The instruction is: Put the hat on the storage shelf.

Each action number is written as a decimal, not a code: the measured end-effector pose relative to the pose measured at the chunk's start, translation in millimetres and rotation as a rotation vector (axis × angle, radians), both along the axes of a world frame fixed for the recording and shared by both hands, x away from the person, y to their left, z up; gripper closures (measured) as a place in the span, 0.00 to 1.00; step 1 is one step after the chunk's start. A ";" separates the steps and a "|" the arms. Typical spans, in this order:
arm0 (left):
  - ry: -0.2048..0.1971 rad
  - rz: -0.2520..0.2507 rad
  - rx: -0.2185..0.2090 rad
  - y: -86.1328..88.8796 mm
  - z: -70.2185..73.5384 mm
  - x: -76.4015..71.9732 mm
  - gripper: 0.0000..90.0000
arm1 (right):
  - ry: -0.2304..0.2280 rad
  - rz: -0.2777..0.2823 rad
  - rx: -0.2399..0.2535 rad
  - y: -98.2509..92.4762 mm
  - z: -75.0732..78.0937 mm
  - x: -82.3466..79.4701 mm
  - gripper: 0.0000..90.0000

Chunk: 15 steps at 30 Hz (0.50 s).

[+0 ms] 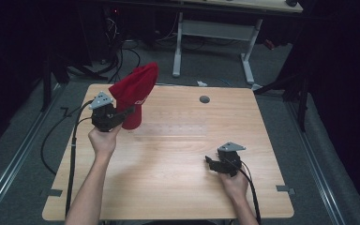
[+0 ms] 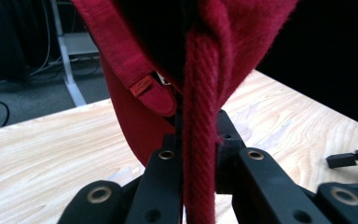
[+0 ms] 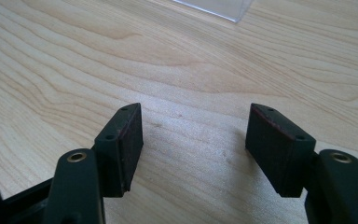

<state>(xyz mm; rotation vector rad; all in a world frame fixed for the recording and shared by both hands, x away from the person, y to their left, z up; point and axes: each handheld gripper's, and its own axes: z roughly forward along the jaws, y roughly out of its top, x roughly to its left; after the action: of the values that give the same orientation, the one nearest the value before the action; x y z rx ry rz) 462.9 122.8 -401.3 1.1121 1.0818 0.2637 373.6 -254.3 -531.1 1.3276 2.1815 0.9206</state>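
Note:
A red knit beanie [image 1: 136, 91] is held up above the table's far left part, its crown pointing up and away. My left gripper [image 1: 130, 111] is shut on its ribbed hem. In the left gripper view the thick red hem [image 2: 199, 154] runs straight down between the two black jaws, with a small orange label [image 2: 141, 86] on the folded cuff. My right gripper [image 1: 211, 163] rests low at the table's near right, open, its pads [image 3: 130, 144] wide apart over bare wood with nothing between them.
The light wooden table [image 1: 178, 154] has a round grey cable grommet [image 1: 204, 99] near its far edge. A clear plastic item's corner [image 3: 216, 7] lies ahead of the right gripper. Another desk's white legs [image 1: 177, 44] and cables stand on the floor beyond.

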 end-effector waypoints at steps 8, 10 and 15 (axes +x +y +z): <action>-0.004 0.021 0.006 -4.6 -11.1 11.8 0.93 | -0.001 -0.001 -0.001 0.2 0.0 0.0 0.41; -0.005 0.024 0.016 -7.0 -13.8 13.3 0.93 | -0.004 0.003 -0.004 -0.1 -0.1 0.2 0.40; -0.007 0.027 0.017 -9.7 -18.8 17.8 0.93 | -0.004 0.003 -0.005 0.1 -0.2 0.2 0.40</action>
<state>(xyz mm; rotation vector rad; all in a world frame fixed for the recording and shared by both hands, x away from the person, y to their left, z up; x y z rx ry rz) 480.7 113.1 -420.1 1.1111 1.0905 0.2988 373.8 -254.2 -531.2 1.3189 2.1819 0.9177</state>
